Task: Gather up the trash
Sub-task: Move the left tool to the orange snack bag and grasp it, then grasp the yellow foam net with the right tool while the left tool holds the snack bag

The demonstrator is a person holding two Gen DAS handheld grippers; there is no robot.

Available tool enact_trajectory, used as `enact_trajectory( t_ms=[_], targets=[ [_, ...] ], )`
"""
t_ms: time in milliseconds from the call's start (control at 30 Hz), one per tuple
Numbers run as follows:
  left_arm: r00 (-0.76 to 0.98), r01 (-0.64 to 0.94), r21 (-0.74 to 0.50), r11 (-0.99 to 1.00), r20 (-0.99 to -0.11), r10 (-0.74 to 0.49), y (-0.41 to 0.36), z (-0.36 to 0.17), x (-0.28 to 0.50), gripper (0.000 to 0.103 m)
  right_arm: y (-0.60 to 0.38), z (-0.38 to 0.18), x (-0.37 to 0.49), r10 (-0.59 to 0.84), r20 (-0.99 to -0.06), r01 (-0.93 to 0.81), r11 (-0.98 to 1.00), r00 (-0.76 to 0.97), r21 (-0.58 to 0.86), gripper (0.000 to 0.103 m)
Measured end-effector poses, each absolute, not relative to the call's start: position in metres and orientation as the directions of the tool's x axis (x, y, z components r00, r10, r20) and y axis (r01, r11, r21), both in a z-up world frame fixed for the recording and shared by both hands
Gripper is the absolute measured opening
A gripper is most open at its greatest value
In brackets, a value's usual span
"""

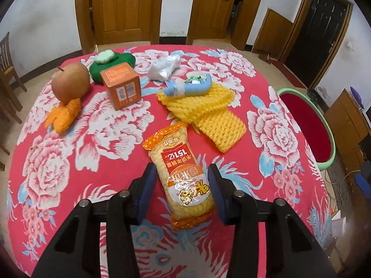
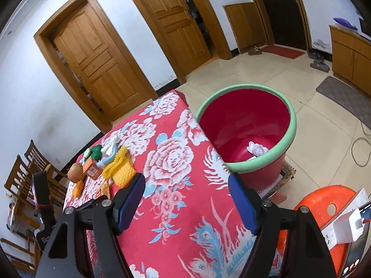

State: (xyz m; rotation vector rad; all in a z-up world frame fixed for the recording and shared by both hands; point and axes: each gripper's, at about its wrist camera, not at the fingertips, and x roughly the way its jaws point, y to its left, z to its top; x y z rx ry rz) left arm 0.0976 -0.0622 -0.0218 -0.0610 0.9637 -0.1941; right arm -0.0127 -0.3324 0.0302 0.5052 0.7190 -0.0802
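Orange-and-yellow plastic snack packet (image 1: 183, 173) lies flat on the red flowered tablecloth (image 1: 69, 162), its near end between the blue-padded fingers of the left gripper (image 1: 180, 185). The right pad seems to touch the packet's edge, while a sliver of cloth shows beside the left one, so the jaws are not clamped on it. Past it sit a yellow foam fruit net (image 1: 204, 106), a blue curved plastic piece (image 1: 192, 85) resting on the net, a crumpled white plastic bag (image 1: 164, 67), an orange cardboard box (image 1: 123, 83), an apple (image 1: 70, 81), a small orange toy (image 1: 65, 115) and a green soft thing (image 1: 111, 64) half hidden behind the box.

The right gripper (image 2: 185, 199) hangs over the table's near corner, jaws wide apart with only cloth beneath. Beside the table stands a red bucket with a pale green rim (image 2: 245, 125); something white (image 2: 256, 149) lies at the bottom, too small to identify. From the left camera, the bucket is cut off by the table edge.
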Motion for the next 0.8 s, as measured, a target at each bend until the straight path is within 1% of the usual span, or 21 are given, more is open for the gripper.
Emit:
enact_trajectory(
  t_ms=[300, 467, 533, 633, 733, 800],
  targets=[
    [0.628, 0.115, -0.152, 0.982, -0.755, -0.191, -0.035, 0.006, 0.082, 0.046, -0.310, 0.066, -0.024, 0.078, -0.620, 0.185, 0.919, 0.780, 0.348, 0.076],
    [0.668, 0.110, -0.149, 0.983, -0.721, -0.185, -0.020, 0.021, 0.075, 0.046, -0.287, 0.087, -0.023, 0.115, -0.612, 0.108, 0.943, 0.783, 0.315, 0.076],
    [0.687, 0.102, -0.147, 0.984, -0.705, -0.176, -0.012, 0.028, 0.073, 0.046, -0.279, 0.091, -0.020, 0.170, -0.612, 0.058, 0.940, 0.772, 0.336, 0.077],
    [0.711, 0.092, -0.146, 0.985, -0.683, -0.167, -0.002, 0.036, 0.072, 0.046, -0.269, 0.088, -0.005, 0.233, -0.627, 0.017, 0.931, 0.743, 0.366, 0.078],
    [0.724, 0.082, -0.142, 0.986, -0.672, -0.157, 0.008, 0.040, 0.073, 0.046, -0.255, 0.080, 0.010, 0.213, -0.651, 0.010, 0.947, 0.728, 0.321, 0.078],
    [0.727, 0.073, -0.147, 0.987, -0.669, -0.153, 0.014, 0.040, 0.076, 0.046, -0.247, 0.071, 0.023, 0.232, -0.670, -0.006, 0.947, 0.706, 0.322, 0.078]
  ],
)
